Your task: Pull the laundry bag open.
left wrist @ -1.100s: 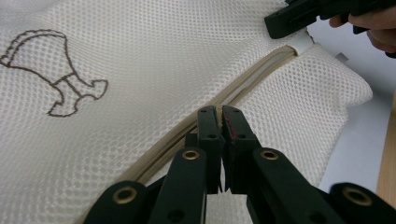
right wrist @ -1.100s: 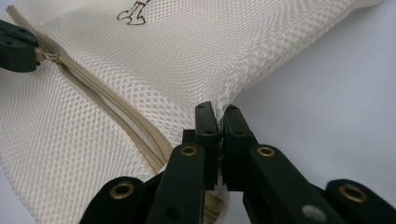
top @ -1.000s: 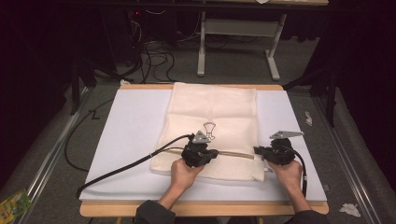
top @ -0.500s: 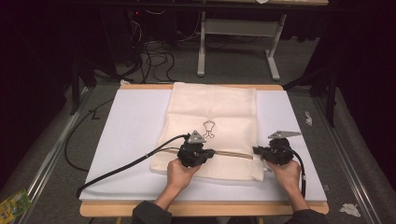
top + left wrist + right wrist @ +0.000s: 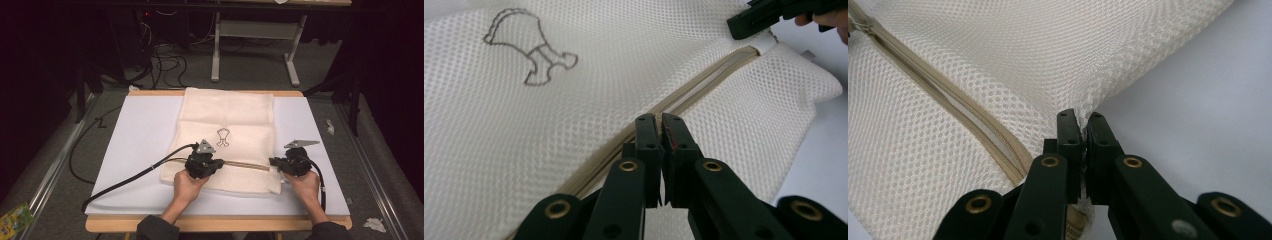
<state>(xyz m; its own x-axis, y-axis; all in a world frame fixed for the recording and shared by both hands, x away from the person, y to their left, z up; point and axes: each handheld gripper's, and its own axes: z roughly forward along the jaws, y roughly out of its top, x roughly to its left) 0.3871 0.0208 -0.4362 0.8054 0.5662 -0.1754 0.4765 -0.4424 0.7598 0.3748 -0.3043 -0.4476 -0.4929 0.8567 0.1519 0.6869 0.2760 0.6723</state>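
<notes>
My hands: both come in over the near edge of the worktop (image 5: pixel 125 150), each wrapped round its own tongs.
Left tongs (image 5: pixel 218 165): I have them clenched on the zip line of the mesh bag (image 5: pixel 227 125); in the left gripper view the two jaws stand pressed together right on the zip, though what they pinch there I cannot make out.
Right tongs (image 5: pixel 273 163): clenched on the right end of the zip (image 5: pixel 247 165); in the right gripper view (image 5: pixel 1081 125) a pinch of mesh and the zip's end sit between the jaws.
Zip: a beige strip stretched level between my two tongs, across the near part of the bag; in the left gripper view (image 5: pixel 704 85) it runs away toward the other tongs at the bag's corner.
Mesh bag: cream netting, lying flat on the white sheet that covers the worktop, at its middle and reaching to the far edge.
Printed mark (image 5: pixel 223 137): a small dark outline drawing on the bag, just beyond the left tongs.
Beyond the worktop: cables (image 5: pixel 165 62) on the floor and a grey stand (image 5: pixel 250 30) against the dark.
</notes>
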